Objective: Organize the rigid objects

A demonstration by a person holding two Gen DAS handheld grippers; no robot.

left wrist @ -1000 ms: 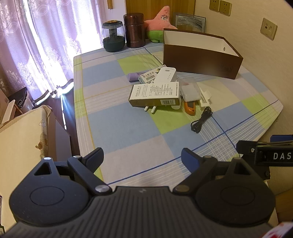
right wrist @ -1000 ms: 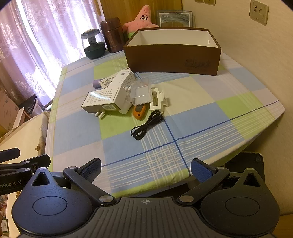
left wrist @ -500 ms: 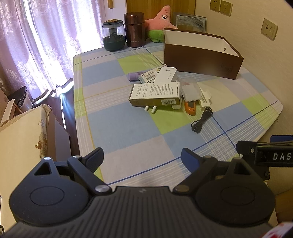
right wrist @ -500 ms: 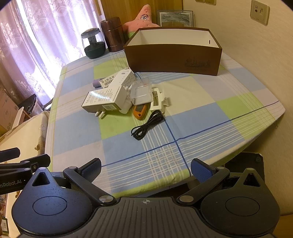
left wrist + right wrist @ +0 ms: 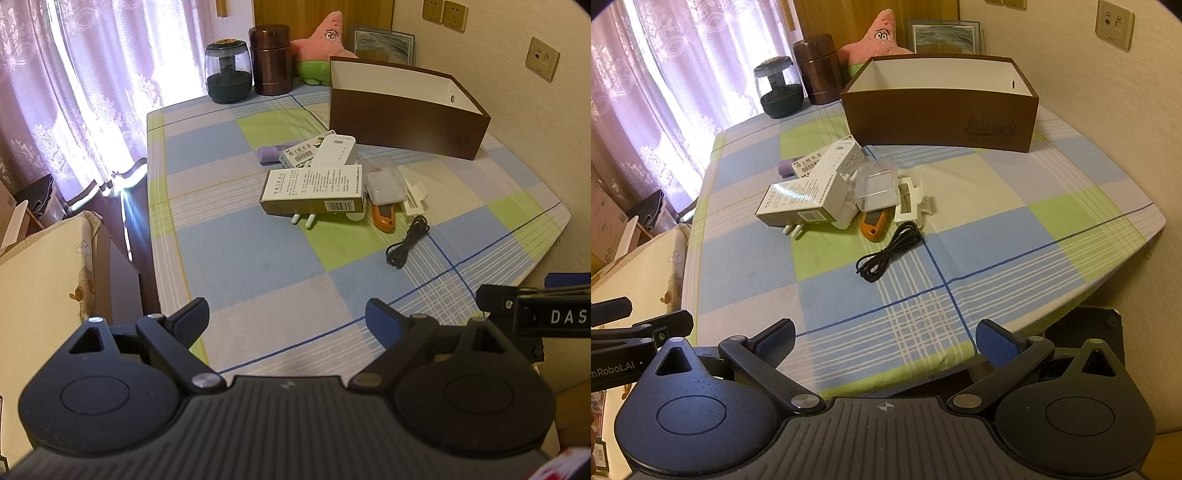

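A pile of small objects lies mid-table: a long white and brown carton (image 5: 314,190) (image 5: 798,203), two smaller white cartons (image 5: 334,149), a purple tube (image 5: 269,154), a clear plastic case (image 5: 384,182) (image 5: 878,184), an orange utility knife (image 5: 384,218) (image 5: 873,225), a white clip (image 5: 911,201) and a coiled black cable (image 5: 406,242) (image 5: 890,251). An open brown box (image 5: 402,118) (image 5: 942,116) stands behind them. My left gripper (image 5: 288,319) and right gripper (image 5: 886,341) are both open and empty, over the table's near edge, well short of the pile.
A dark glass jar (image 5: 227,72), a brown canister (image 5: 271,59) and a pink star plush (image 5: 325,40) stand at the table's far end. A curtained window is on the left. A cream cabinet (image 5: 44,280) stands left of the table. The wall is on the right.
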